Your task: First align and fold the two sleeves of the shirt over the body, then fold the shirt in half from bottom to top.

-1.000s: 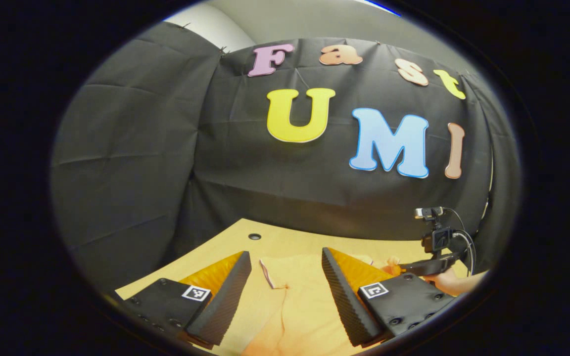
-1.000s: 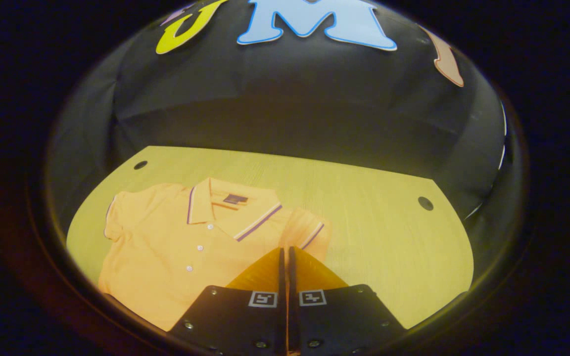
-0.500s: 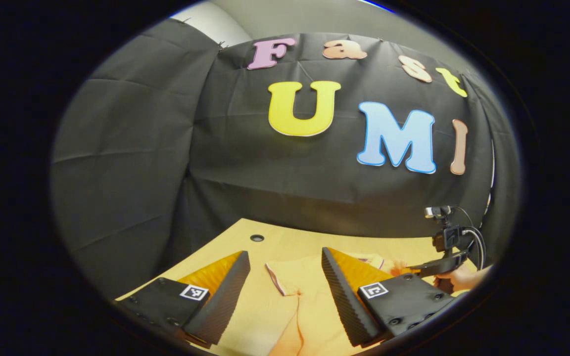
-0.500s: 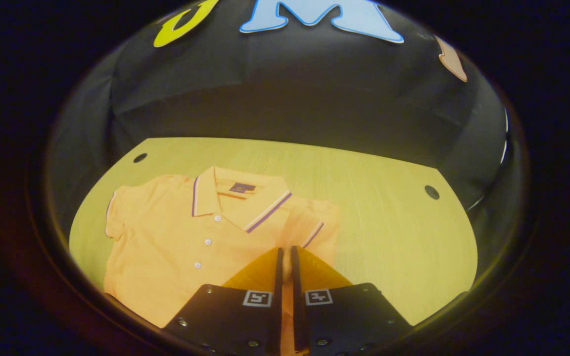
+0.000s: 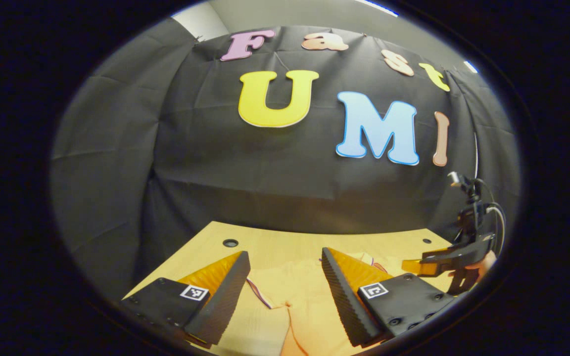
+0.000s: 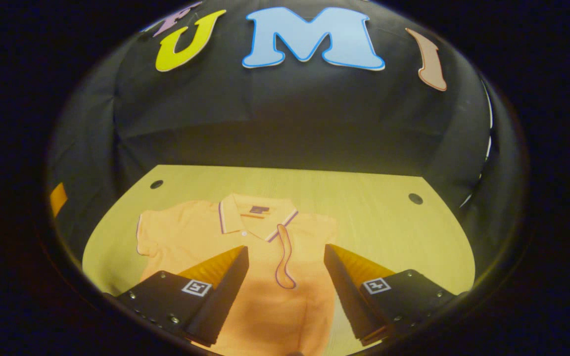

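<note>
- Left gripper view: the left gripper (image 5: 285,291) hangs wide open, empty, over the shirt's (image 5: 309,296) unfolded sleeve (image 5: 260,295) near the table's (image 5: 206,252) left edge, probably ready to grasp it. The right gripper (image 5: 416,266) floats at the right.
- Right gripper view: the right gripper (image 6: 285,284) gapes wide, empty; here alone, the other sleeve (image 6: 285,257) shows folded across the shirt's chest.

The shirt (image 6: 245,242) collar's small label looks too blurred to read.

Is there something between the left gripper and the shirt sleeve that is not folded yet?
Nothing visible. The left gripper is open, and between its fingers lies only shirt fabric, with the unfolded sleeve flat on the bare table.
</note>
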A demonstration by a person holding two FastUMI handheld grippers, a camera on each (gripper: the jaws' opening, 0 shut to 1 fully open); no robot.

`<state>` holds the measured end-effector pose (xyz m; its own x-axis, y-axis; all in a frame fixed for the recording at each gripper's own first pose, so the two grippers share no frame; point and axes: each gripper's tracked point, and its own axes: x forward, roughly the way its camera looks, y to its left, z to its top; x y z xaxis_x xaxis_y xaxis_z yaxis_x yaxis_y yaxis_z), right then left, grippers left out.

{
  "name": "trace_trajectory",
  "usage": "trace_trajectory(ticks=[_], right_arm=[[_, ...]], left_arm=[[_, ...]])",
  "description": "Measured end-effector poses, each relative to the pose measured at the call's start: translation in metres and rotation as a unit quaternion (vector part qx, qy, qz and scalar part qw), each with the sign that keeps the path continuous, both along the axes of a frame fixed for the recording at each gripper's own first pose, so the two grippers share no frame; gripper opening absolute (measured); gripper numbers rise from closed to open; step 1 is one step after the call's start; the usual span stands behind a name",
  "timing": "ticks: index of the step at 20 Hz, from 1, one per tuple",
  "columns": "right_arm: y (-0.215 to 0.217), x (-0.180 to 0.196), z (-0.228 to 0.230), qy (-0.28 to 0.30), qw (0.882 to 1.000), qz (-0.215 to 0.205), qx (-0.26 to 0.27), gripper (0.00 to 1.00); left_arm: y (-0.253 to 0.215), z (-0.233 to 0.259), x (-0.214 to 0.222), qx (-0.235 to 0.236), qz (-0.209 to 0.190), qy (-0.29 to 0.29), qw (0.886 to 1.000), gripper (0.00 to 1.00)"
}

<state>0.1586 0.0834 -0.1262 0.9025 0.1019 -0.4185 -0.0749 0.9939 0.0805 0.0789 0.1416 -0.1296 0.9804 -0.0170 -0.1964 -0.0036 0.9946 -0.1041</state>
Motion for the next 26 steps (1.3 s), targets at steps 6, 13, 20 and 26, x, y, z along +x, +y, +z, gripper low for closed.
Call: trace_trajectory(ticks=[6, 13, 20, 26], right_arm=[[0.015, -0.06, 0.053, -0.058, 0.998, -0.022, 0.002, 0.94], [0.026, -0.11, 0.09, -0.084, 0.996, -0.033, 0.024, 0.98], [0.03, -0.136, 0.1, -0.086, 0.996, -0.028, 0.009, 0.97], [0.029, -0.149, 0.106, -0.086, 0.996, -0.034, 0.011, 0.97]], left_arm=[[0.024, -0.071, 0.061, -0.002, -0.002, 0.048, 0.999, 0.95], [0.046, -0.151, 0.109, -0.017, 0.032, 0.114, 0.993, 0.94], [0.064, -0.204, 0.134, -0.012, 0.048, 0.168, 0.984, 0.95], [0.061, -0.228, 0.142, -0.014, 0.041, 0.204, 0.978, 0.95]])
